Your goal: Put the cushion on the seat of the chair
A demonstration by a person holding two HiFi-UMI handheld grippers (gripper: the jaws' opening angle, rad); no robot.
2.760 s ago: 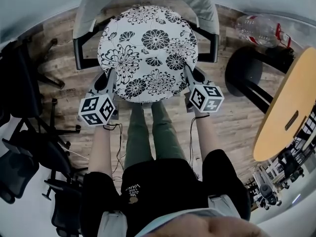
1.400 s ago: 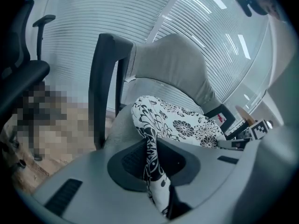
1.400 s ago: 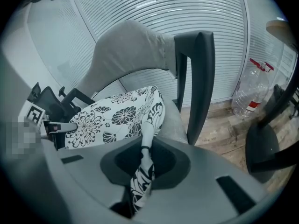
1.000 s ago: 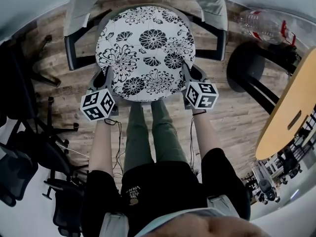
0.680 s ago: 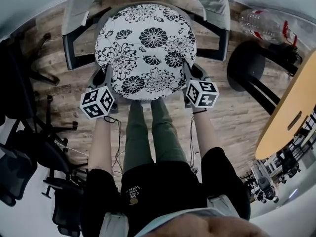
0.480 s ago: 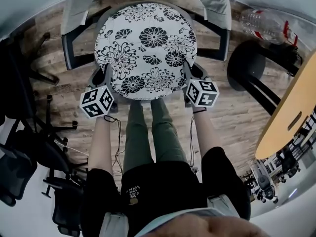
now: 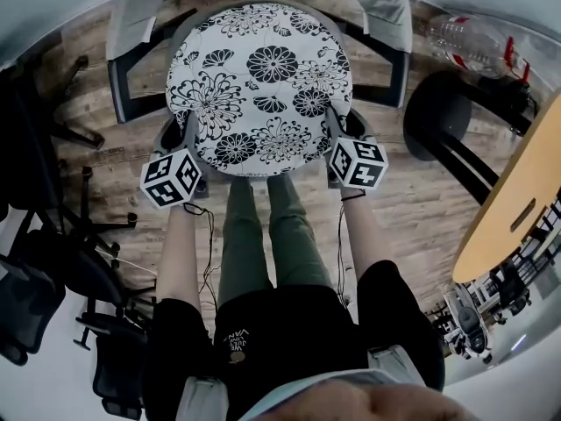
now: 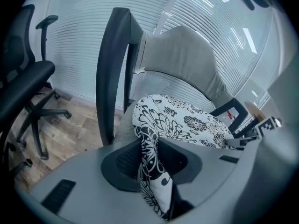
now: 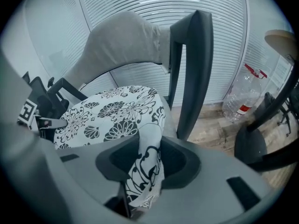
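Nearest you: your black top, green trousers (image 7: 263, 235) and both forearms reaching fwd. Each hand carries its claw w/ a marker cube. Your left gripper (image 7: 188, 128) is at the near-left edge and your right gripper (image 7: 334, 123) at the near-right edge of the round white cushion with black flower print (image 7: 259, 86).

Left gripper view: jaws stand apart, and a fold of the cushion's rim hangs between them w/ dark gap beside it, so there is no squeeze. Right gripper view: same, but wider apart, w/ the rim fabric slack in the middle. Neither claw has real hold of anything.

Vs a sec ago, both pairs of jaws have just been opening. The rim was nipped tight then and sits loose now. Hands and cushion are approx. where they were.

The cushion lies flat on the seat of the grey fabric chair with black armrests (image 7: 386, 7). It sits b/w the two armrests, its far side up near the backrest, and a bit of grey seat rim shows round it.

Beyond, on the wood-plank floor (image 7: 421, 209):
- To your right: a big clear plastic bottle with red label (image 7: 465, 46), a black round base, and the edge of a round tan wooden tabletop (image 7: 517, 191).
- To your left: black office chairs (image 7: 44, 261).
- Behind the chair, in both gripper views: white slatted blinds (image 8: 84, 41).
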